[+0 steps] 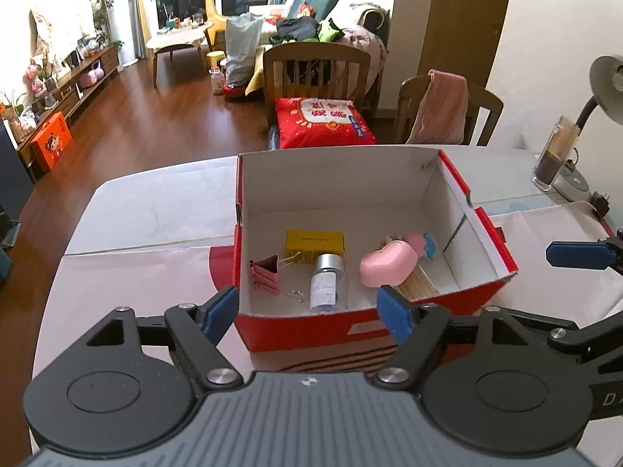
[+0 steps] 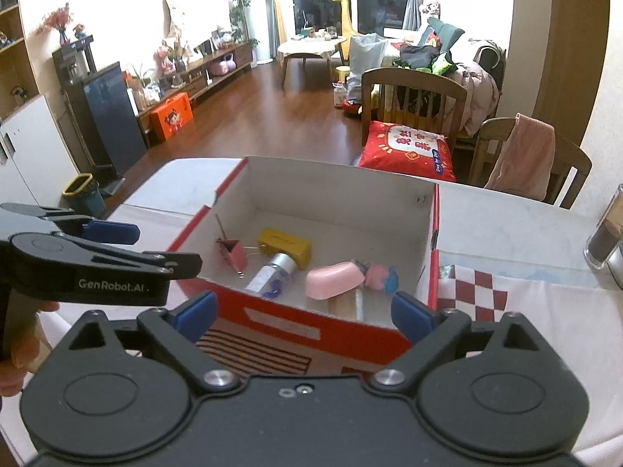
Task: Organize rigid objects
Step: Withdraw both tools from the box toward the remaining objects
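A red cardboard box [image 1: 311, 329] with a white inside stands on the table, also in the right wrist view [image 2: 311, 330]. In it lie a pink binder clip [image 1: 266, 272], a yellow block [image 1: 314, 246], a small glass bottle with a silver cap [image 1: 328, 282], a pink heart-shaped case [image 1: 385, 262], a small pink and blue toy [image 1: 422, 243] and a wooden piece [image 1: 418, 286]. My left gripper [image 1: 307, 313] is open and empty in front of the box's near wall. My right gripper [image 2: 303, 313] is open and empty, also at the near wall.
The table [image 1: 155, 210] has a white cloth; a red checked patch [image 2: 473, 292] lies right of the box. A glass jar [image 1: 553, 155] and a desk lamp [image 1: 607, 85] stand at the far right. Two wooden chairs [image 1: 315, 66] stand behind the table.
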`<state>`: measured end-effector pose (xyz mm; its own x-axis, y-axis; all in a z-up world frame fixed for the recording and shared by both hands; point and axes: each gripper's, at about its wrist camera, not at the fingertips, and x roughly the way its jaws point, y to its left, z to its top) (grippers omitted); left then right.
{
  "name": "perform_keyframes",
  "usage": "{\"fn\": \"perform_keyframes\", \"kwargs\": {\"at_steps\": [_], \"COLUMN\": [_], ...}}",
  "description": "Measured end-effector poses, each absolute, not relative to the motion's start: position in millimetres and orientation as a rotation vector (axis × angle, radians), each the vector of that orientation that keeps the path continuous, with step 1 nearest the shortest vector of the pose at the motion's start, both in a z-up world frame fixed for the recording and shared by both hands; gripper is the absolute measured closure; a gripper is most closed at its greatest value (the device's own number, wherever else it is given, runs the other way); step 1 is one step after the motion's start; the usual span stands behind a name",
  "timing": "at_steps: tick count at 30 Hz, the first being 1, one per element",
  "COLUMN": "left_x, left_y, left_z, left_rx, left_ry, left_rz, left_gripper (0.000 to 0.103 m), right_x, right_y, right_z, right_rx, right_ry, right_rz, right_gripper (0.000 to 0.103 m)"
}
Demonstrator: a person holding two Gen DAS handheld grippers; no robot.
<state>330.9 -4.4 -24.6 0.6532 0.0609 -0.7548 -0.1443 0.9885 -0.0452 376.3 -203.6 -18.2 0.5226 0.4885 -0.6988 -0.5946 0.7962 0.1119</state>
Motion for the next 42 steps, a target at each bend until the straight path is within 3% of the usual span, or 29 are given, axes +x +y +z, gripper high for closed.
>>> {"fn": "perform_keyframes", "kwargs": {"at_steps": [21,42], "left_x": [241,208], "left_y": [6,-16], "left_z": [-29,-115], "left_rx": [-0.161,-0.186], "left_ry": [0.852,1.0], "left_rz": [0.08,0.035], "left_gripper": [0.022,0.022], "right_x": [279,209], "right_y": [-226,-195], "right_z": [-29,-133], "right_rx": [-0.082,-0.233], "right_ry": [0.796,0.98], "right_rz": [0.678,0.717], "right_gripper": [0.0,0.004]}}
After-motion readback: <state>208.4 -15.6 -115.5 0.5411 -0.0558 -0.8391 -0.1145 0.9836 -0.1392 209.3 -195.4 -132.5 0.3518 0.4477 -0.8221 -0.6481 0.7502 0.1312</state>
